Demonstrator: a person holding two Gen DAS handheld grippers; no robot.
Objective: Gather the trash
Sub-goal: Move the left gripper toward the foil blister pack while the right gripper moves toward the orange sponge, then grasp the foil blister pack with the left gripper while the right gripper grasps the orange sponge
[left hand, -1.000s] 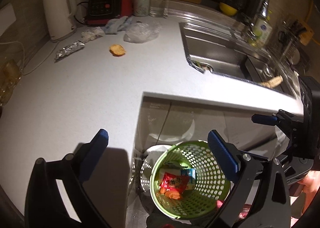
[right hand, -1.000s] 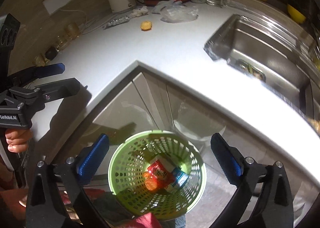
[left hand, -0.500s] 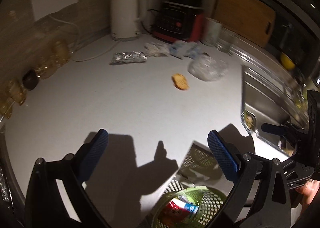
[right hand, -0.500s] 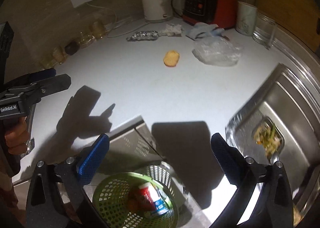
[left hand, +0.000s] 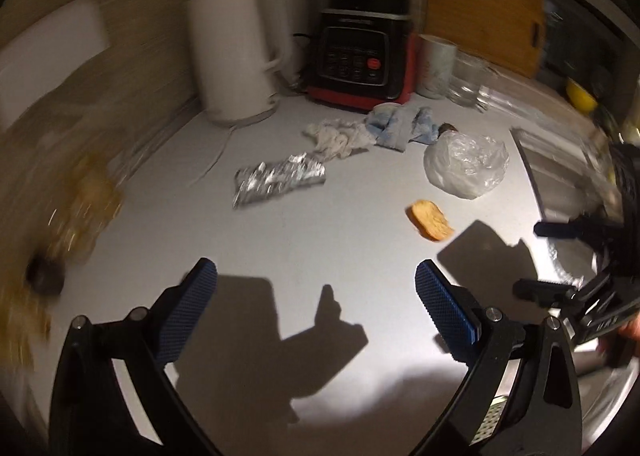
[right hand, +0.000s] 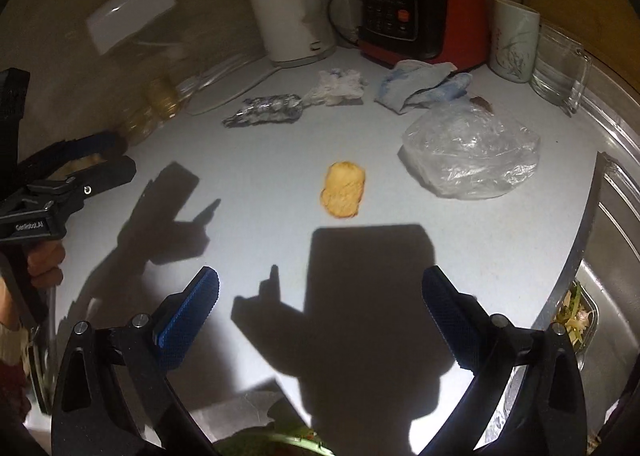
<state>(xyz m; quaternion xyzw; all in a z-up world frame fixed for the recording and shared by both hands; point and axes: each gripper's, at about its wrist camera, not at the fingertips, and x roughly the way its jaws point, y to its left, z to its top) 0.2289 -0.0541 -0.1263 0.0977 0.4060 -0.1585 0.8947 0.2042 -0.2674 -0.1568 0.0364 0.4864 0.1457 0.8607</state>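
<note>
Trash lies on the white counter [right hand: 248, 176]: a yellow piece of food [right hand: 343, 194] [left hand: 430, 220], a crumpled clear plastic bag [right hand: 472, 152] [left hand: 466, 164], a silver foil wrapper [right hand: 264, 110] [left hand: 278, 181], a white tissue [right hand: 338, 86] [left hand: 338, 135] and a blue-white cloth [right hand: 424, 86] [left hand: 400, 126]. My left gripper [left hand: 316, 310] is open and empty, short of the foil wrapper. My right gripper [right hand: 320, 314] is open and empty, short of the yellow food. Each gripper shows in the other's view, the left [right hand: 80, 172] and the right [left hand: 560, 256].
A white kettle [right hand: 286, 4], a red-black appliance [right hand: 416, 14], a mug [right hand: 514, 44] and a glass [right hand: 562, 64] stand at the back. Small jars [right hand: 160, 104] line the left wall. A steel sink [right hand: 612, 256] lies at the right. A green basket rim [right hand: 288, 440] shows below.
Both grippers have moved forward over the counter toward the trash. The green basket has dropped out of the left view and nearly out of the right view. Both stay open.
</note>
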